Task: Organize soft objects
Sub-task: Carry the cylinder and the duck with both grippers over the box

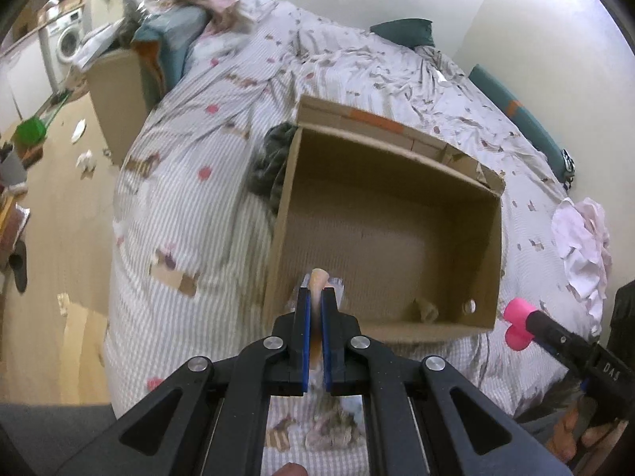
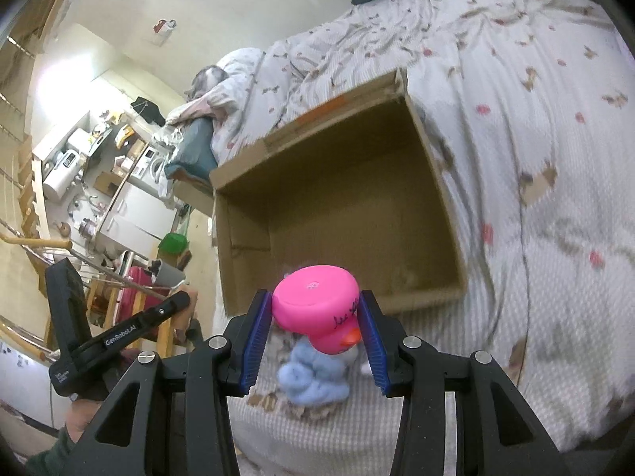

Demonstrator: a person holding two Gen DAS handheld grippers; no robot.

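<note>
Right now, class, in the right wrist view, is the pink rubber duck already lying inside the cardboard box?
No: the pink rubber duck sits clamped in the right gripper, in front of the cardboard box.

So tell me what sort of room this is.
Most likely a lived-in studio flat or bedroom: a bed with patterned bedding fills the view, a washing machine stands by the far wall, and a cluttered kitchen counter lies beyond.

You've got a glossy, smooth pink plastic duck (image 2: 317, 309) there, next to a matt, rough-looking cardboard box (image 1: 397, 218). Bedsheet (image 1: 190, 198) is soft striped cloth, wrinkly. Gripper pads (image 2: 257, 349) look like ribbed blue rubber, arms matt black plastic.
</note>
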